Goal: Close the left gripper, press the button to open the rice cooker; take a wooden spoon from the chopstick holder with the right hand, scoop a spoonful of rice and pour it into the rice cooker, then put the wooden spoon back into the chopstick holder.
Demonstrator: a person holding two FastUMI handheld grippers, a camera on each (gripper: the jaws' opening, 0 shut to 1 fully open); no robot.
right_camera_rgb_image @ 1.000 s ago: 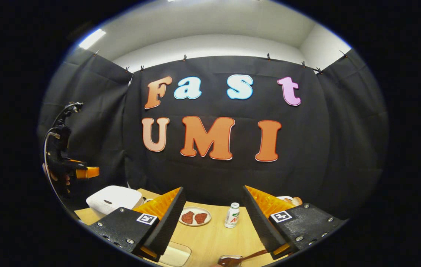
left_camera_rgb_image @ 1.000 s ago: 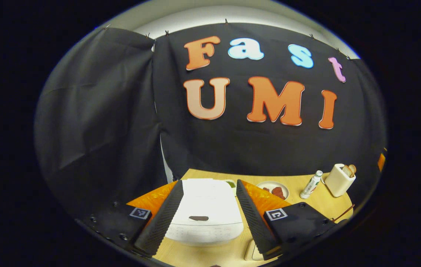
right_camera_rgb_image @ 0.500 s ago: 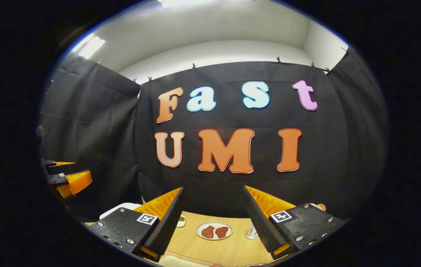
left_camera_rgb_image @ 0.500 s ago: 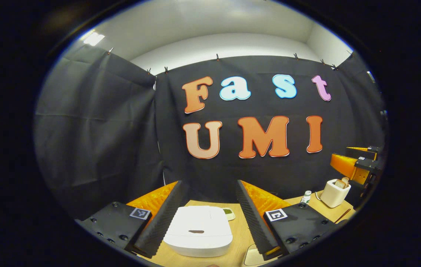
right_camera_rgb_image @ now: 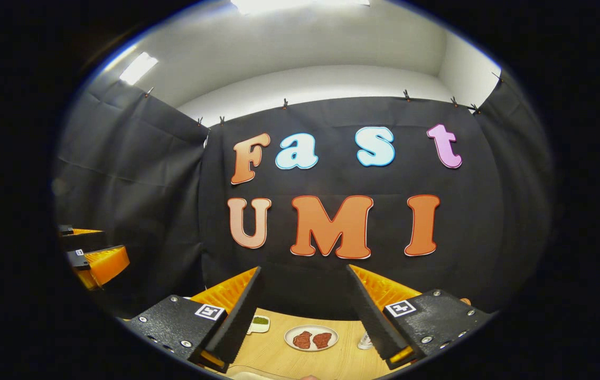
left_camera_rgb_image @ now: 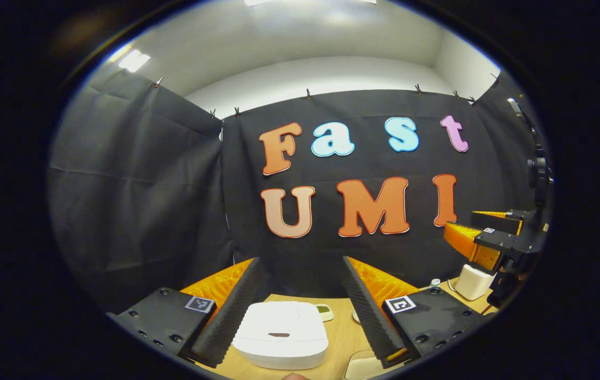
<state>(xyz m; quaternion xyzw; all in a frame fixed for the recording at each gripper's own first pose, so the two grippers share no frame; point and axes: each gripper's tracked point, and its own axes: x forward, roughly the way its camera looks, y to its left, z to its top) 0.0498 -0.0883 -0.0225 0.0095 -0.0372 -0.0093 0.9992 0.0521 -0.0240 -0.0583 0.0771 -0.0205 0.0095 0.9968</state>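
The white rice cooker [left_camera_rgb_image: 283, 342] sits shut on the wooden table, low in the left gripper view, its dark lid button [left_camera_rgb_image: 279, 335] facing up. My left gripper [left_camera_rgb_image: 300, 309] hangs open well above and in front of it, nothing between its fingers. It also appears as the left gripper [right_camera_rgb_image: 94, 258] at the left edge of the right gripper view. My right gripper [right_camera_rgb_image: 304, 311] is open and empty, raised above the table; in the left gripper view the right gripper [left_camera_rgb_image: 482, 240] shows at the far right, level with my left one.
A plate with two reddish pieces [right_camera_rgb_image: 311, 338] lies on the table beyond my right gripper. A small white dish with green filling [right_camera_rgb_image: 260, 323] is left of it, a white bottle [right_camera_rgb_image: 365, 342] right of it. A cream toaster [left_camera_rgb_image: 470, 282] stands at the back right.
Both grippers have risen and tilted up, so the table has sunk low in both views. The spoon handle and rice tray near the front edge have dropped out of sight.
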